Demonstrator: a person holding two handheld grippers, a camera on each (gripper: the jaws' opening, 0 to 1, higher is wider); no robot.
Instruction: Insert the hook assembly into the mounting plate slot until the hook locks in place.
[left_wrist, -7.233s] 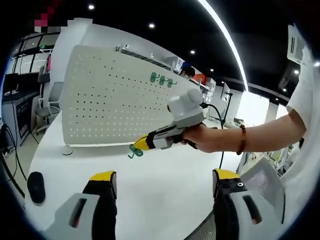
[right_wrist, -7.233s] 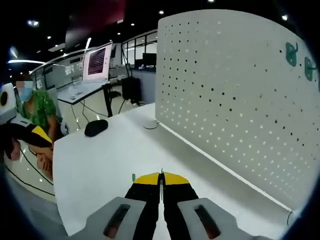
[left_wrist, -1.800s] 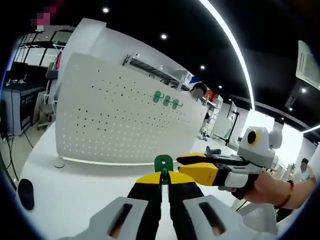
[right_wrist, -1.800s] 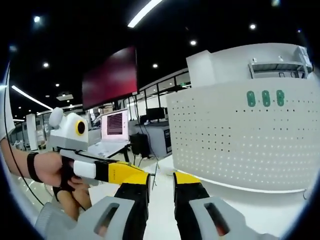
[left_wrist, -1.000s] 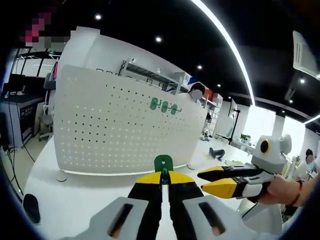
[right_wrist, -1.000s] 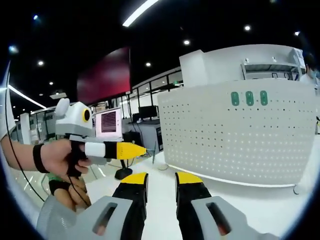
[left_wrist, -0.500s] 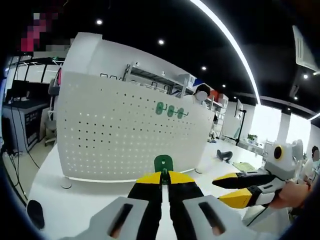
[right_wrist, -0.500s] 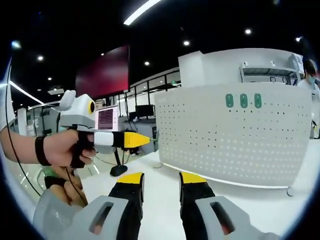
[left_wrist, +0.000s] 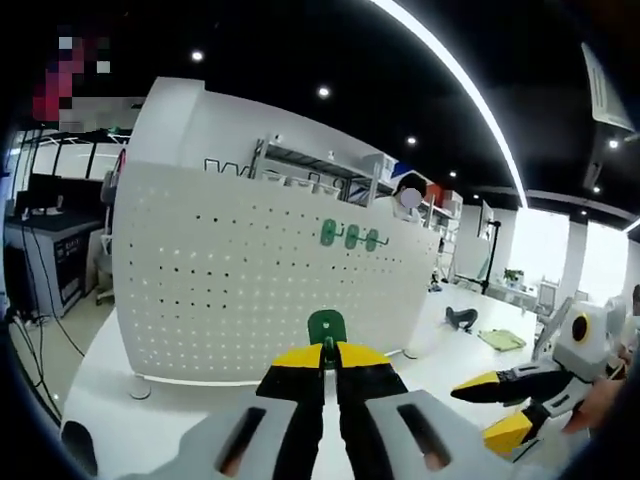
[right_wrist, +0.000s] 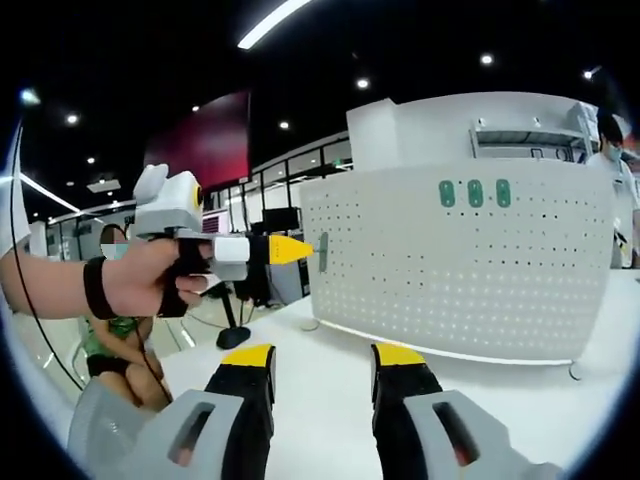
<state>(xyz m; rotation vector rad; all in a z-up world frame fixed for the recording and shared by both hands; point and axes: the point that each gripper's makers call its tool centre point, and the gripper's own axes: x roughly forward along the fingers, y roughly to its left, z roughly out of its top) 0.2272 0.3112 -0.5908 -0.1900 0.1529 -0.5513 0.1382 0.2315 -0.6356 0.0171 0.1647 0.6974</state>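
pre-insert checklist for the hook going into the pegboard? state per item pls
1. Green hook clamped in the left claw: ok, jaws are shut on it.
2. Hook pointed toward the pegboard: ok, the board sits straight ahead in the left gripper view.
3. Hook seated in a board hole: not ok, the hook and the board are apart in the right gripper view.
4. Right claw out of the way: ok, it is open, empty and low over the white table.
5. Three mounted green hooks in sight: ok, they sit in a row near the board's top edge.
6. Which hole is the target: cannot tell.
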